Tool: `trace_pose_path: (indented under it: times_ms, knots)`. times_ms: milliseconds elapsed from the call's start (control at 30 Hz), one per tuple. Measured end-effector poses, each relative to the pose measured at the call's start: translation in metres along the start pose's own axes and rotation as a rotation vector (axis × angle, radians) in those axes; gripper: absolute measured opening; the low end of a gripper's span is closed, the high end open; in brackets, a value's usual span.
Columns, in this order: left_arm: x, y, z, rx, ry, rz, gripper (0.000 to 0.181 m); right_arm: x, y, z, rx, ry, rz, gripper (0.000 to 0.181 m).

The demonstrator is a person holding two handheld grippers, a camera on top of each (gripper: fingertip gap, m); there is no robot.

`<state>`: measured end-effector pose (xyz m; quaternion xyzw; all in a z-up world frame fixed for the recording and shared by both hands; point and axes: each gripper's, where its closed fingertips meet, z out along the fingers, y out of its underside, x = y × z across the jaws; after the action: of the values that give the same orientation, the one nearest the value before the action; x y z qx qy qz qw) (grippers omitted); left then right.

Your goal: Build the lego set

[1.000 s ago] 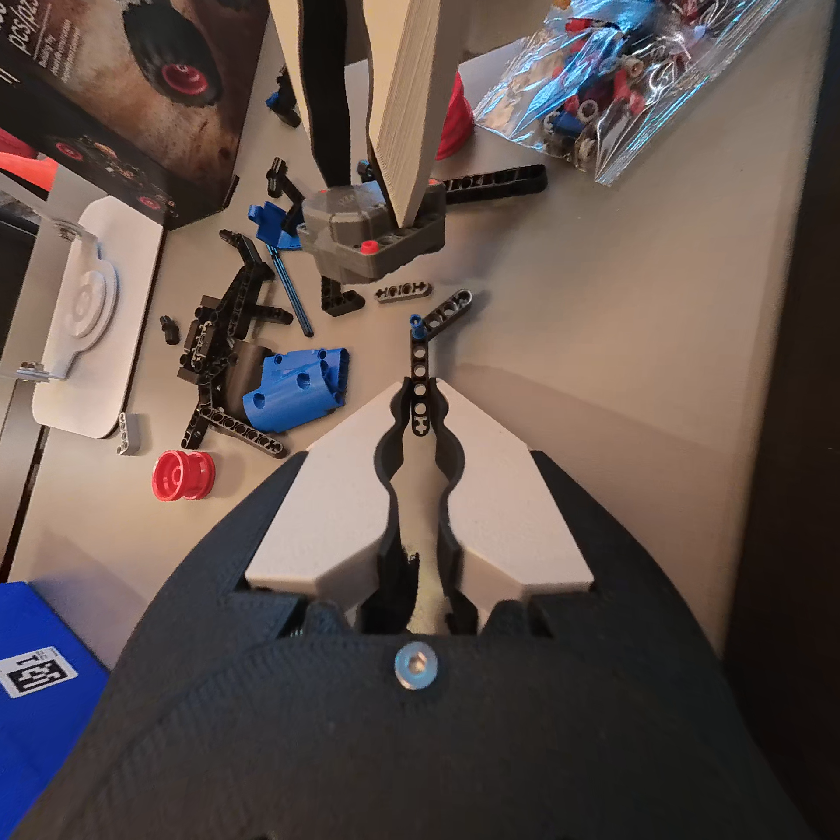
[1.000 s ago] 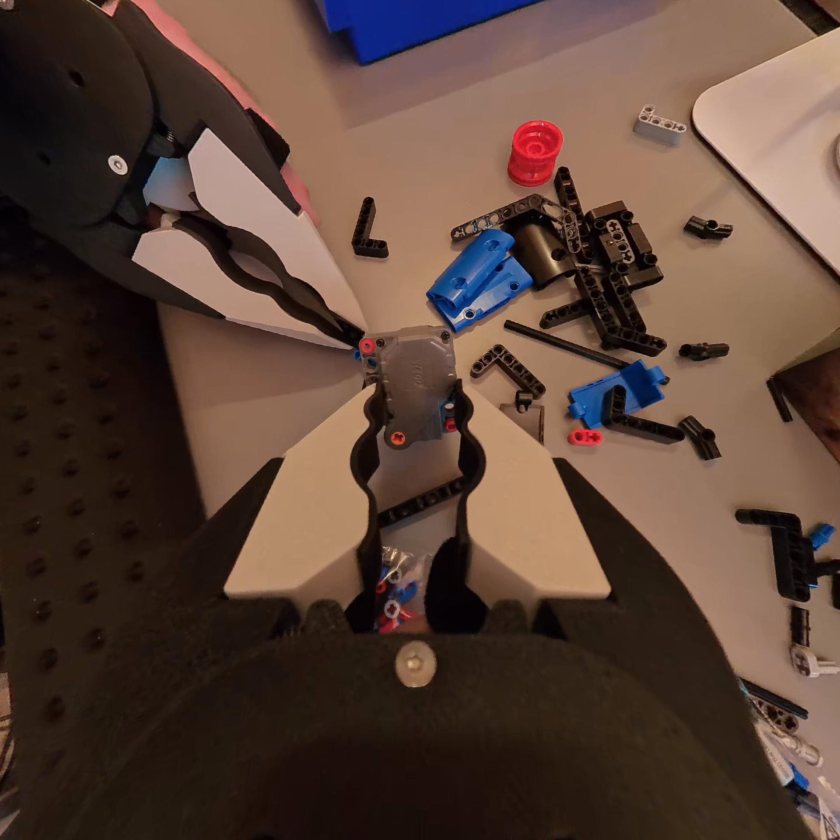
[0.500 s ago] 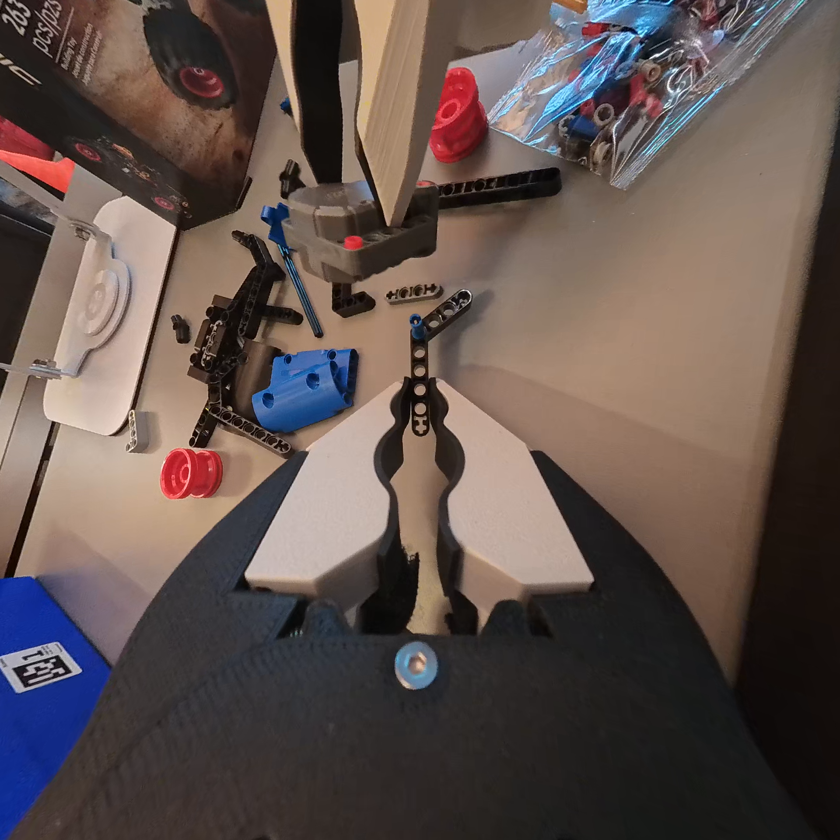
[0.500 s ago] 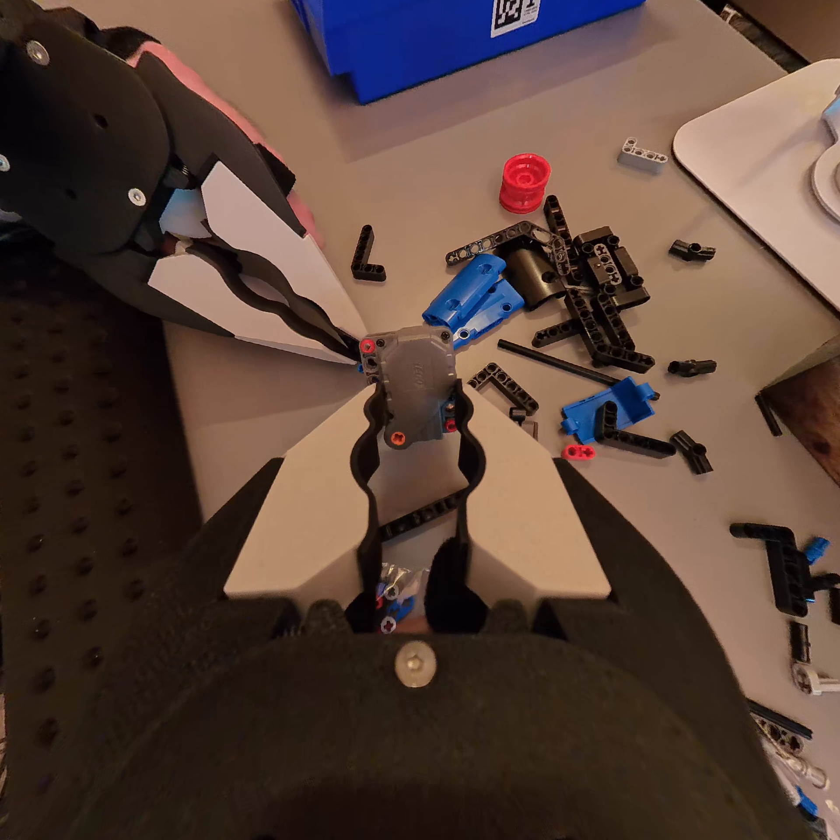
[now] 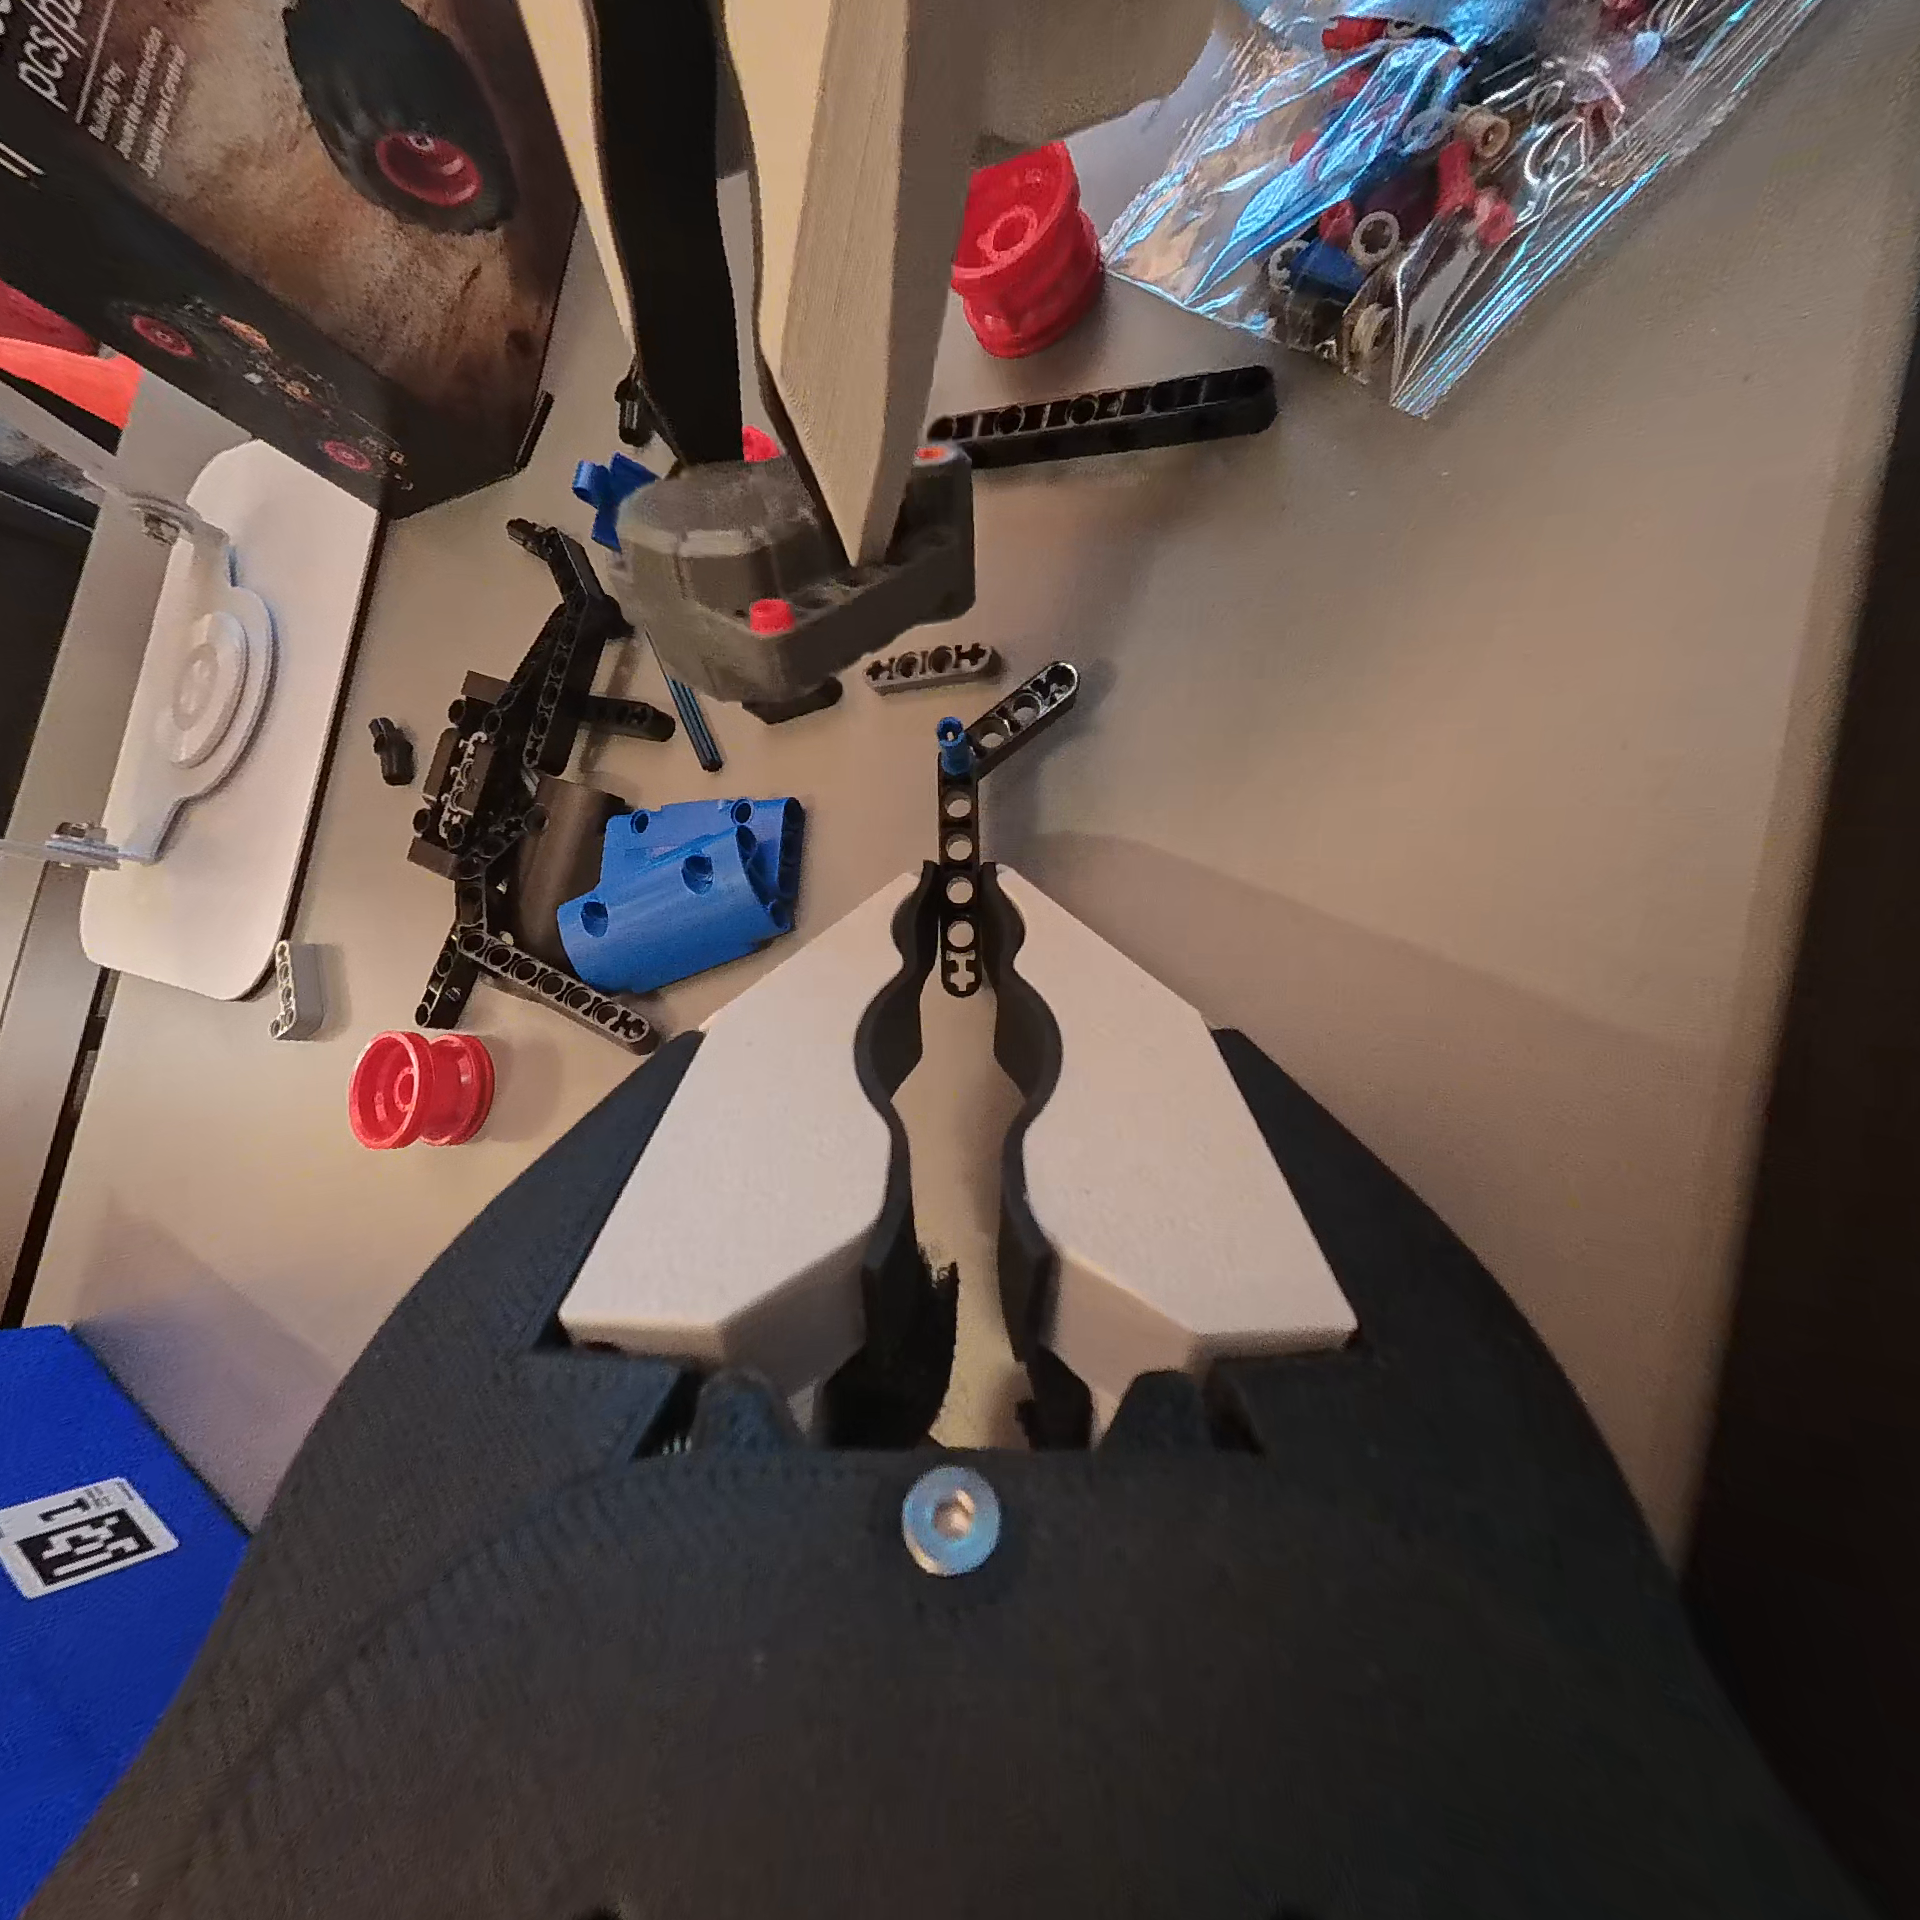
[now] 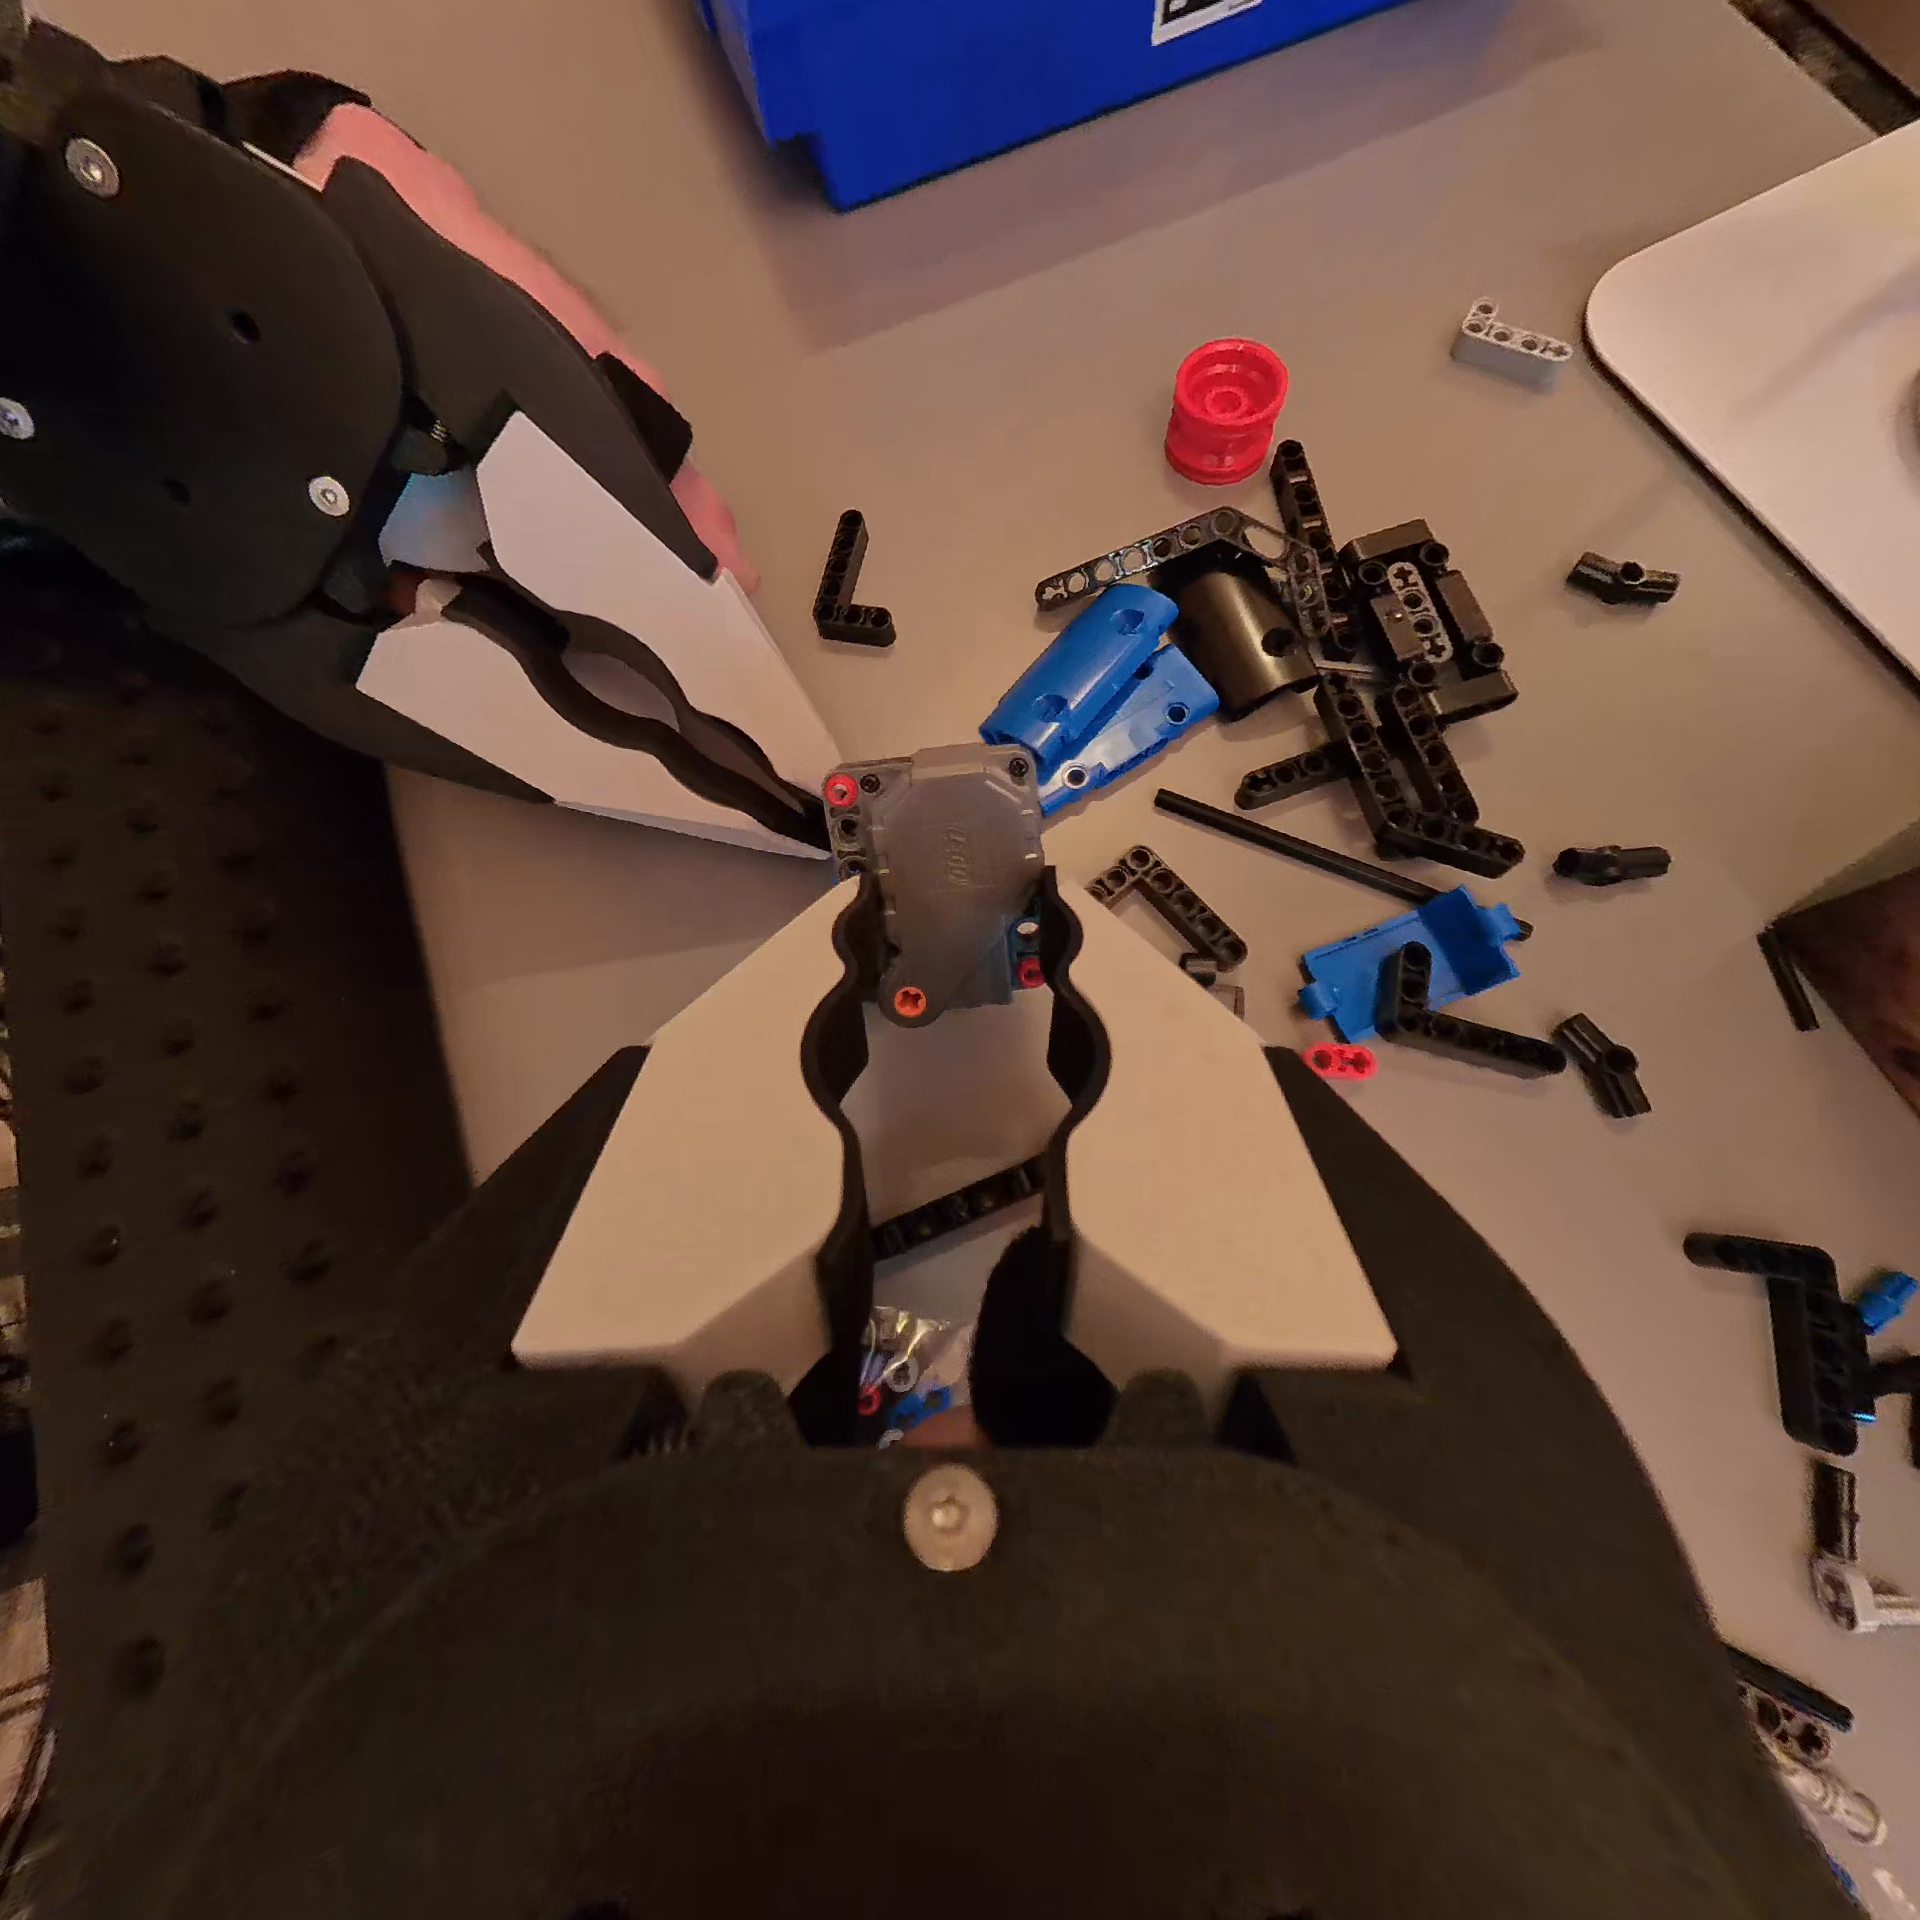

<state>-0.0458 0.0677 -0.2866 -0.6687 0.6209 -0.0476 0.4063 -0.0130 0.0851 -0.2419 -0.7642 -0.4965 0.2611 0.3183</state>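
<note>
My left gripper (image 5: 958,878) is shut on a black bent beam (image 5: 958,821) with a blue pin (image 5: 948,732) at its bend. It holds the beam above the grey table. My right gripper (image 6: 951,885) is shut on a grey motor block (image 6: 951,831) with red pins. In the left wrist view the block (image 5: 790,592) hangs under the right gripper's fingers (image 5: 862,312), just beyond and left of the beam's tip. In the right wrist view the left gripper (image 6: 805,821) reaches the block's left side, and the beam is hidden behind the block.
Loose parts lie on the table (image 5: 1351,935): a blue panel (image 5: 686,894), a pile of black beams (image 5: 499,769), red wheel hubs (image 5: 421,1089) (image 5: 1023,249), a long black beam (image 5: 1101,416) and a bag of small parts (image 5: 1455,156). The set's box (image 5: 260,208), a white plate (image 5: 208,727) and a blue bin (image 6: 987,83) stand around them. The grippers' ends are close to 6 cm from one another.
The grey block in my right gripper has come a little closer to the beam's tip. Both grips are unchanged.
</note>
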Motion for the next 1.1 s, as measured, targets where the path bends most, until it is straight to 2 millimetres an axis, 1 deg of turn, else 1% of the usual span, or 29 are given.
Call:
trace_pose_path:
  times_ms: [200,367,567,767,933,1100]
  knots:
    - [0.002,0.002,0.002,-0.013,0.010,-0.007,0.005,-0.004,0.003,0.005,-0.069,0.004,-0.045,0.029]
    - [0.002,0.003,0.002,-0.022,0.014,-0.018,0.005,-0.001,0.011,0.006,-0.136,0.036,-0.074,0.029]
    - [0.002,0.003,0.003,-0.038,0.015,-0.040,0.005,-0.007,0.015,0.013,-0.201,0.044,-0.101,0.029]
    - [0.004,0.004,0.003,-0.068,0.040,-0.079,0.005,-0.005,0.016,0.016,-0.278,0.102,-0.182,0.028]
    - [0.010,0.001,0.004,-0.063,0.098,-0.142,0.005,0.000,0.020,0.017,-0.393,0.148,-0.261,0.028]
    - [0.010,0.001,0.004,-0.043,0.104,-0.163,0.005,0.001,0.022,0.017,-0.420,0.105,-0.242,0.028]
